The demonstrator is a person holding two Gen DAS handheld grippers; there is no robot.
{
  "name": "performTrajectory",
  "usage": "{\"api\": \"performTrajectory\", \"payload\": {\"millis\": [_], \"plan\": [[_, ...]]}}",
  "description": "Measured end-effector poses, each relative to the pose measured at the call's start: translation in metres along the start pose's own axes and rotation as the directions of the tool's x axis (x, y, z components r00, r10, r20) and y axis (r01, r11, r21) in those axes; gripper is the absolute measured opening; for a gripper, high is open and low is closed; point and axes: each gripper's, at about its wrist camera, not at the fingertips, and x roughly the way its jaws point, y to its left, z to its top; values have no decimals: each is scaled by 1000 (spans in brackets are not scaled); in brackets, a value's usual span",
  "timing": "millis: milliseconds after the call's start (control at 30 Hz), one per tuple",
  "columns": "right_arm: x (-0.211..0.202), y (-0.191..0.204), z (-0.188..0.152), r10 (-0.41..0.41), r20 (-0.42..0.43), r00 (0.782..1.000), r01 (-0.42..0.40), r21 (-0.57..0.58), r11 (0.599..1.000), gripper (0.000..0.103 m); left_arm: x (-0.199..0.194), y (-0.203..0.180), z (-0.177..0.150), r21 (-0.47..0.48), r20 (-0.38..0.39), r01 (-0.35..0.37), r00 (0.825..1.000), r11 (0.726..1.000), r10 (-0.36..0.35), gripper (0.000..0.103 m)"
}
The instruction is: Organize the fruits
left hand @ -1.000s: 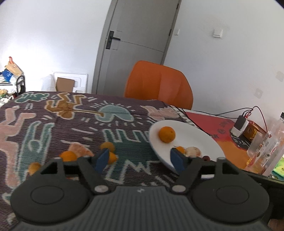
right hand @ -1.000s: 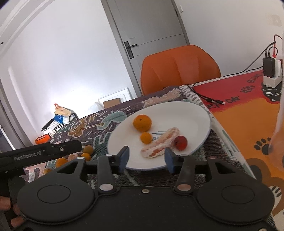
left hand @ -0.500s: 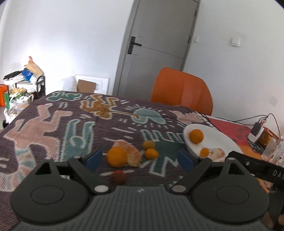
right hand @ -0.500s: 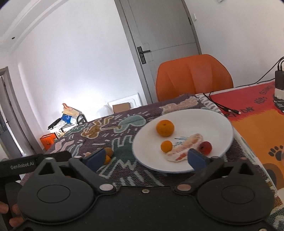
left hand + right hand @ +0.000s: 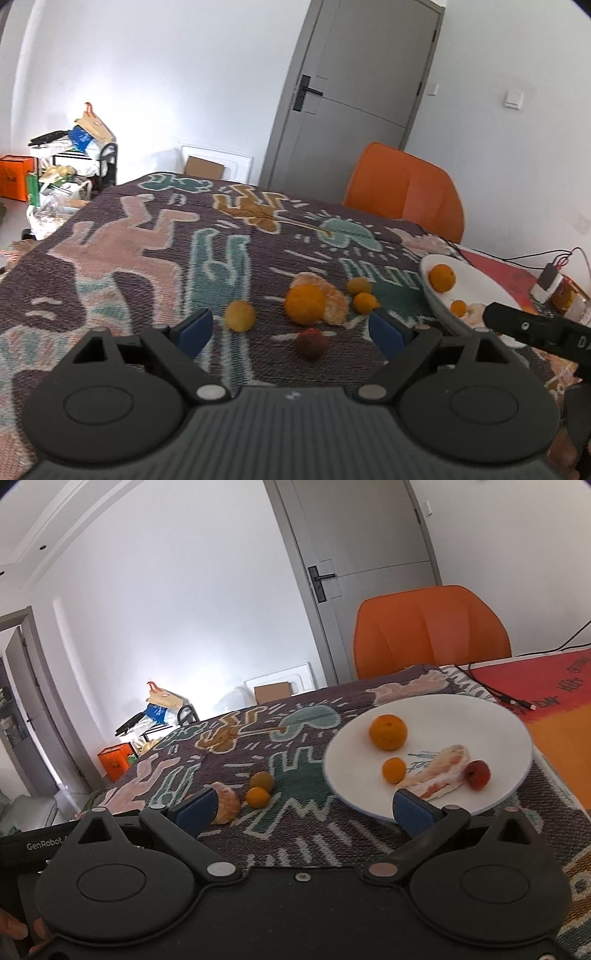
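Lying loose on the patterned woven tablecloth (image 5: 155, 236), a round orange tangerine (image 5: 305, 305) was noted touching peeled segments (image 5: 334, 302), a small dark-red fruit (image 5: 312, 343) nearer. All were seen ahead of the wide-spread, empty left gripper (image 5: 290, 330); the right gripper (image 5: 301, 806) was likewise wide, below the white round plate (image 5: 491, 716).

One plate (image 5: 509, 720), one chair (image 5: 432, 627), nine fruits.

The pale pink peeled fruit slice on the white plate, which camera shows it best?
The right wrist view: the pale pink peeled fruit slice lies whole on the white plate. The left wrist view shows only a sliver.
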Motion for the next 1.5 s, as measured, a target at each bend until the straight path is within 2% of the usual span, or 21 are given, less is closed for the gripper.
{"api": "performTrajectory", "payload": {"millis": [433,700,833,967,1167,1267,1500], "plan": [[12,25,-4,34,-32,999,-35,-39,999,103,-6,27,0,-34,23,-46,999,998,47,89],[20,40,-6,58,-51,997,-61,-63,996,103,-3,39,1,-62,19,-44,999,997,45,87],[25,48,-8,80,-65,995,-84,-76,993,103,-2,43,0,-54,28,-60,998,997,62,78],[34,56,-10,92,-84,992,-100,-92,991,102,0,49,1,-54,33,-68,997,996,70,76],[47,65,-12,124,-129,984,-135,-85,987,91,1,57,1,-68,27,-62,998,996,64,77],[54,70,-15,138,-155,978,-153,-84,985,79,1,60,1,-71,23,-40,999,997,42,79],[70,79,-21,174,-212,962,-191,-66,979,58,3,69,2,-84,16,-55,998,995,57,80]]}}
